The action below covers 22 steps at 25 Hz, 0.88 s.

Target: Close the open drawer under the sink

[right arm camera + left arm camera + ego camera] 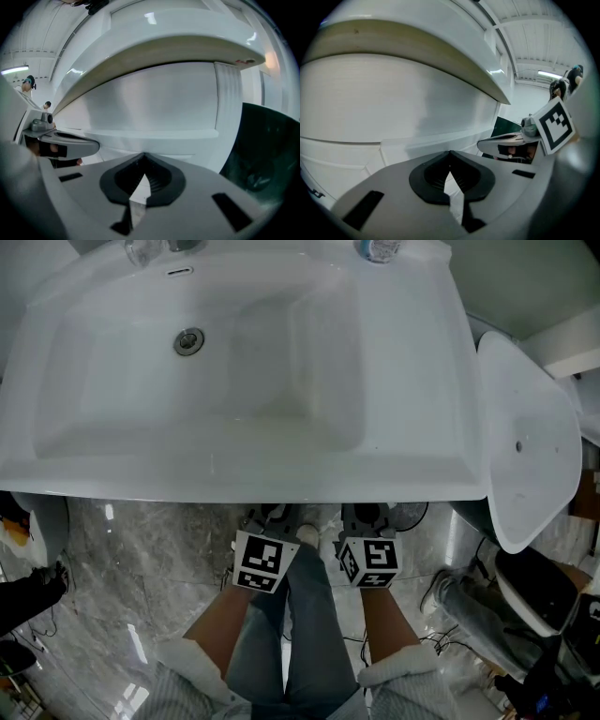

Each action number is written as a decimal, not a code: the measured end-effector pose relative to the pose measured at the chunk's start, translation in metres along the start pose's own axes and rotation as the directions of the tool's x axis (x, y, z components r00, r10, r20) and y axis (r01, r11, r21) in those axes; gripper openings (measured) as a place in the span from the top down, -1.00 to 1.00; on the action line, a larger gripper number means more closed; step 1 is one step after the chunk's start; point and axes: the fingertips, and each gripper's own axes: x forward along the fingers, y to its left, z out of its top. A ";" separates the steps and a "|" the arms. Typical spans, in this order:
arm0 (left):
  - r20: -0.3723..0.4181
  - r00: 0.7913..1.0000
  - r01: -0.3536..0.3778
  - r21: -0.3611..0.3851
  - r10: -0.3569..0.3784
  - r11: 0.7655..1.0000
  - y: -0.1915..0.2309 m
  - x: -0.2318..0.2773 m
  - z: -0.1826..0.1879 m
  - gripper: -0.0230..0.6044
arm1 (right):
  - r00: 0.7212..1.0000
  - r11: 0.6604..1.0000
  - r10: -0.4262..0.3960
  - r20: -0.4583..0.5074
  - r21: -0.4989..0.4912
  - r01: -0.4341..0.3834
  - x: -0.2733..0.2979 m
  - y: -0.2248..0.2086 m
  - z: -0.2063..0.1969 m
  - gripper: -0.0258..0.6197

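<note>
A white sink (412,460) fills the head view from above, and the drawer beneath it is hidden there. Both grippers reach under the sink's front edge, side by side. My left gripper (267,518) and right gripper (366,517) show mostly their marker cubes. In the left gripper view the white drawer front (393,103) stands close ahead, just under the sink's rim, and my left gripper (450,155) is shut on nothing. The right gripper view shows the same drawer front (154,101) ahead, and my right gripper (143,157) is shut and empty too.
A white ceramic fixture (525,446) stands right of the sink. Grey marble floor (141,559) lies below, with the person's jeans-clad legs (300,634) between the grippers. Another person's shoe (441,592) and cables are at lower right. A dark gap (265,154) flanks the cabinet's right side.
</note>
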 end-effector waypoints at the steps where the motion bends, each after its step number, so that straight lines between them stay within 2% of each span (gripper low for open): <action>1: 0.002 1.000 -0.006 -0.003 0.006 1.000 0.000 0.000 0.000 0.87 | 1.000 1.000 0.000 -0.001 -0.003 0.000 0.000 0.000 -0.001 0.89; 4: 0.009 1.000 -0.015 -0.019 0.016 1.000 -0.001 -0.003 0.001 0.87 | 1.000 1.000 0.000 -0.005 -0.009 0.000 -0.002 0.002 -0.002 0.89; 12: 0.029 1.000 0.005 0.002 -0.005 1.000 -0.015 -0.027 0.013 0.87 | 1.000 1.000 0.005 -0.004 -0.015 -0.006 -0.025 0.018 0.005 0.89; 22: 0.113 0.994 0.000 0.000 0.000 1.000 -0.035 -0.077 0.067 0.87 | 0.997 0.999 0.037 0.065 -0.006 -0.037 -0.081 0.048 0.057 0.89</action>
